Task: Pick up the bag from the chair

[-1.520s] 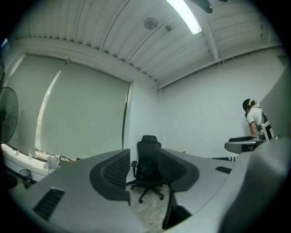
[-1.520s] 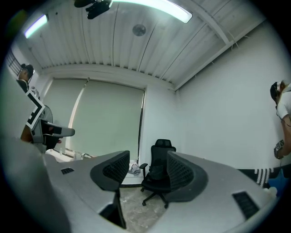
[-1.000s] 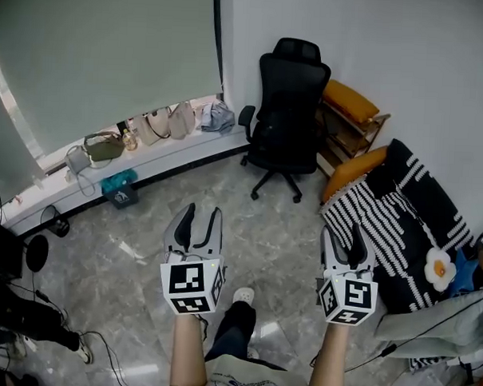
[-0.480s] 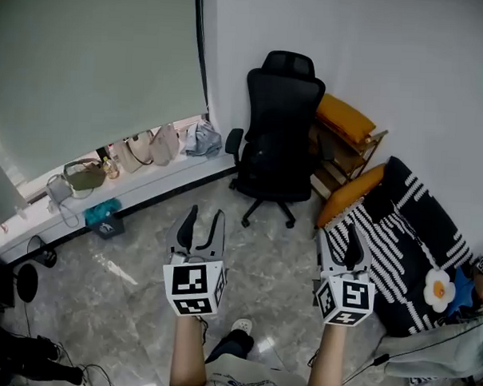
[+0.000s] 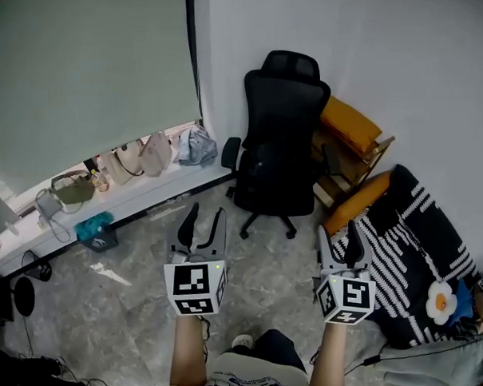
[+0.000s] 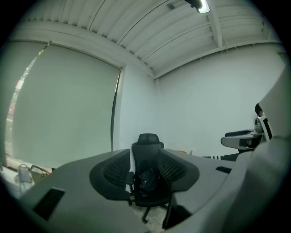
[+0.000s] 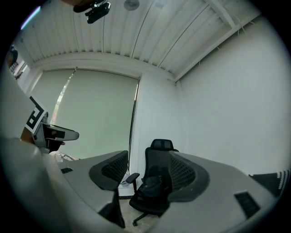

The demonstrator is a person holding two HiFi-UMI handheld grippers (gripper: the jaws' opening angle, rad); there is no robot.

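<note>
A black office chair (image 5: 280,142) stands in the corner against the white wall. A dark bag (image 6: 148,179) lies on its seat and shows between the jaws in both gripper views (image 7: 152,184); in the head view I cannot pick it out against the black seat. My left gripper (image 5: 204,218) is open and empty, held over the floor short of the chair's base. My right gripper (image 5: 339,235) is also open and empty, to the chair's right and nearer me. Both point at the chair.
Several handbags (image 5: 139,153) line a low window ledge at the left, with a teal item (image 5: 94,226) on the floor below. A wooden rack with orange cushions (image 5: 352,125) stands right of the chair. A black-and-white striped throw (image 5: 407,235) covers furniture at the right.
The chair has drawn closer and looms larger as I stepped toward it. Both grippers stay open and keep their places in front of me.
</note>
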